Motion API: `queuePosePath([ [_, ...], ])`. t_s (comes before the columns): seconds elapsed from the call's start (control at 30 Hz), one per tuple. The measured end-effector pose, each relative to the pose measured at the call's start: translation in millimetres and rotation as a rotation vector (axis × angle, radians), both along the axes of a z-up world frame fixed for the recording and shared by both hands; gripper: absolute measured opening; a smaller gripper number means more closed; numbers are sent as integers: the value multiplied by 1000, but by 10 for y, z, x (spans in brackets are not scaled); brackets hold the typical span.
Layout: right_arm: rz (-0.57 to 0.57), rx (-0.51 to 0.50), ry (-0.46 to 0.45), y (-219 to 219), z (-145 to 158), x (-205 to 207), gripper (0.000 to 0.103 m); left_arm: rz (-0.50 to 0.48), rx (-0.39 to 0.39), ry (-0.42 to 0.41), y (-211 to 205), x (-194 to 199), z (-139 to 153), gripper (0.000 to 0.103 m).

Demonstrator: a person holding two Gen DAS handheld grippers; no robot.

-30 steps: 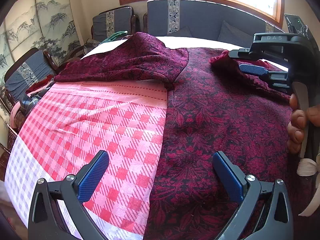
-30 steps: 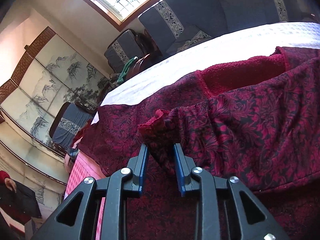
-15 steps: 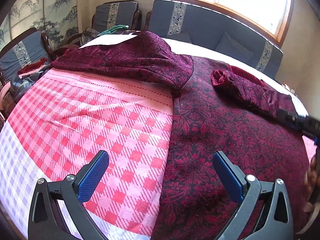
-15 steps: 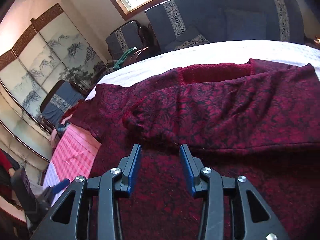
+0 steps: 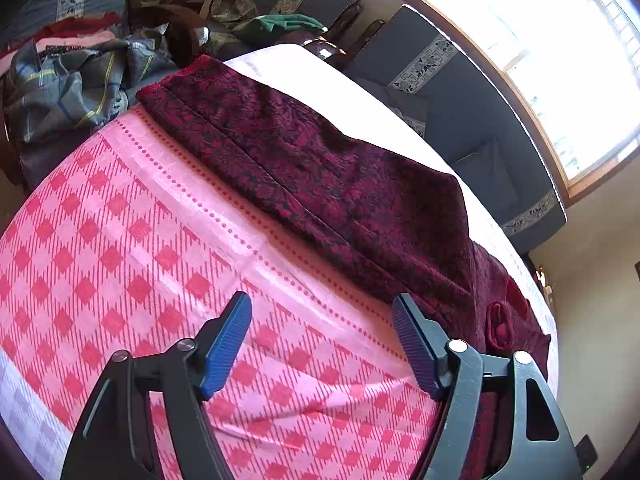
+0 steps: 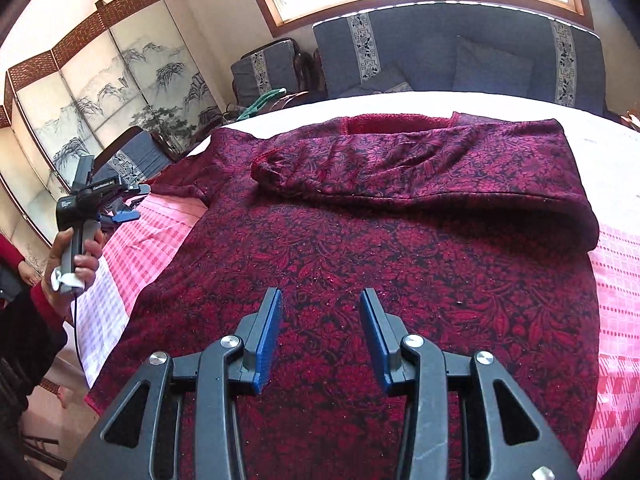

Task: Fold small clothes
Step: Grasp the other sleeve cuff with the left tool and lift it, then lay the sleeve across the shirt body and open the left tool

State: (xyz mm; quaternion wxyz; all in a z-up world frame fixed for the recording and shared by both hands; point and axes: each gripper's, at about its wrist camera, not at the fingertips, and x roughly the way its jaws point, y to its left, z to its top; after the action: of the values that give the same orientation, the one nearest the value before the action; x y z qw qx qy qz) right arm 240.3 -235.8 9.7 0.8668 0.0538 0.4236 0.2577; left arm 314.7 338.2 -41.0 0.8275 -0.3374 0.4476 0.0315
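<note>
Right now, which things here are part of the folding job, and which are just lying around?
Part of the job:
- dark red patterned top, one sleeve already folded across it
- left gripper, jaws closing with nothing between them
- right gripper, open and empty above the top

Just lying around:
- pink checked cloth under the top
- plaid clothes pile
- green garment
- grey cushions
- painted screen

A: Sweater (image 6: 400,248)?
B: Dark red, black leaf print. Cloth (image 5: 132,248) under it pink-red check, dotted border.
A: Fingers (image 6: 267,344)?
B: Blue pads, black frame. Sofa (image 6: 460,56) grey-blue, patterned bands.
</note>
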Motion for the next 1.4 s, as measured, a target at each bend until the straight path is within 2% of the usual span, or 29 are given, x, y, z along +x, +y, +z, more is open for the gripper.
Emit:
queuePosePath([
  [0.03,0,-1,-3,6,5,-3,40,-2,-50,21,131,71,-67,58],
  [0.1,1,-2,-7,21,12,4,40,5,-134,53,323,177,-199,55],
  [0.17,5,7,-9,37,20,5,40,6,-192,40,437,255,-240,54],
  [0.43,13,7,-7,124,16,17,41,82,-347,-28,744,557,-319,53],
  [0.5,11,11,-1,128,-4,19,41,100,-355,-53,776,607,-338,53],
  [0.57,6,16,9,128,-27,31,41,129,-339,-73,836,613,-367,46],
  [0.63,2,30,19,118,-39,46,42,135,-291,-59,819,640,-398,12],
  [0.7,-4,37,22,108,-39,60,42,134,-237,-70,800,631,-405,8],
  [0.8,-16,54,19,66,-19,72,42,134,-161,-151,639,551,-160,7],
  [0.93,-58,88,35,-80,-32,105,43,25,-28,-266,102,565,473,7],
  [1.03,-100,119,41,-235,-41,116,43,-108,69,-355,-561,562,955,7],
  [1.1,-129,155,48,-357,-47,132,43,-197,102,-406,-1077,536,1179,7],
  [1.23,-181,211,70,-581,-66,163,43,-373,124,-438,-2126,552,1278,7],
  [1.4,-213,259,81,-807,-70,211,43,-603,200,-417,-3476,592,993,7],
])
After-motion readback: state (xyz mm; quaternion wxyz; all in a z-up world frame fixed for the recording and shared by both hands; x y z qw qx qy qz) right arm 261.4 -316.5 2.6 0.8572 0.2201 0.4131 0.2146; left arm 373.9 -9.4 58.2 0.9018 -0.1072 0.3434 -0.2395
